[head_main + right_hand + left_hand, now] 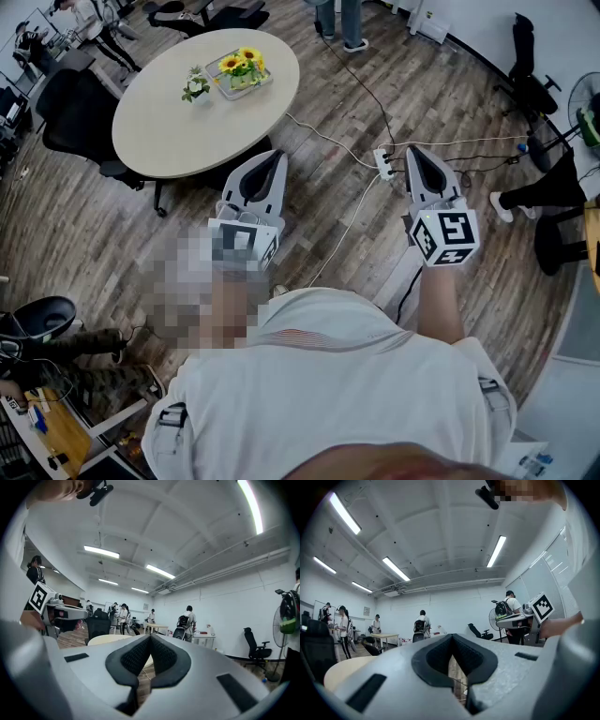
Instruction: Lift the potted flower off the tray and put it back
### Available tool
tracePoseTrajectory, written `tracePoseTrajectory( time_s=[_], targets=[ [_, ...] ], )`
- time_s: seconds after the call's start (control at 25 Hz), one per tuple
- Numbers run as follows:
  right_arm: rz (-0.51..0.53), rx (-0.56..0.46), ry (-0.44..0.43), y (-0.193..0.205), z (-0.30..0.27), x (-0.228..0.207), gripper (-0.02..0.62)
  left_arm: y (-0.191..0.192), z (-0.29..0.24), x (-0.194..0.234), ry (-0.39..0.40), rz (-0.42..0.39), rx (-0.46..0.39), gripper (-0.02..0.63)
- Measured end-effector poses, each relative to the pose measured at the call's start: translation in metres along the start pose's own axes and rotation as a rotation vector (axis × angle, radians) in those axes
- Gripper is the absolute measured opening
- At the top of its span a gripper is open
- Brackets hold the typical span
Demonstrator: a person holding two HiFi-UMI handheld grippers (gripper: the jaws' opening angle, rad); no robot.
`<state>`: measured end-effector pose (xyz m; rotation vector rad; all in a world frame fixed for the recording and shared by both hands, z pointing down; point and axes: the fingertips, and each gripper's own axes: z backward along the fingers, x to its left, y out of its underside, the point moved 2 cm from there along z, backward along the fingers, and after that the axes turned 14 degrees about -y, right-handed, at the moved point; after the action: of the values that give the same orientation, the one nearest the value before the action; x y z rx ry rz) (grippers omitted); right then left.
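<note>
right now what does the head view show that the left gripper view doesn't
Head view only: the potted flower on its tray, a smaller white-flowered pot beside it, and a power strip on the floor. Left gripper view only: the ceiling with its strip lights. Both: the round table and the right tongs.

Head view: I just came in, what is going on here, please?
A person stands some way back from the round table, holding the left gripper and the right gripper level. Both have their jaws together, with nothing between them. The potted flower with yellow blooms stands on the tray on the table, and a smaller white-flowered plant stands beside the tray. Nothing on the table is touched; the lifting has not begun.
</note>
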<state>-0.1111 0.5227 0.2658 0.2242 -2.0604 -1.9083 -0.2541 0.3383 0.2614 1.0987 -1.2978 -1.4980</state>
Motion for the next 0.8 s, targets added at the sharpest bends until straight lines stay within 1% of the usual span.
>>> tracePoseTrajectory(
  time_s=[0.2, 0.56, 0.72, 0.8],
  targets=[
    [0.002, 0.016, -0.016, 0.006, -0.004, 0.01, 0.0, 0.002, 0.009, 0.009, -0.019, 0.007, 0.009, 0.003],
    [-0.001, 0.021, -0.061, 0.01, -0.03, 0.035, 0.0, 0.009, 0.023, 0.036, -0.051, 0.004, 0.028, 0.003],
    [-0.059, -0.027, -0.062, 0.012, -0.046, 0.043, 0.0, 0.014, 0.027, 0.056, -0.062, 0.008, 0.037, 0.003],
    [-0.088, -0.029, -0.071, 0.015, -0.056, 0.047, 0.0, 0.018, 0.028, 0.067, -0.065, 0.012, 0.042, 0.003]
  ],
)
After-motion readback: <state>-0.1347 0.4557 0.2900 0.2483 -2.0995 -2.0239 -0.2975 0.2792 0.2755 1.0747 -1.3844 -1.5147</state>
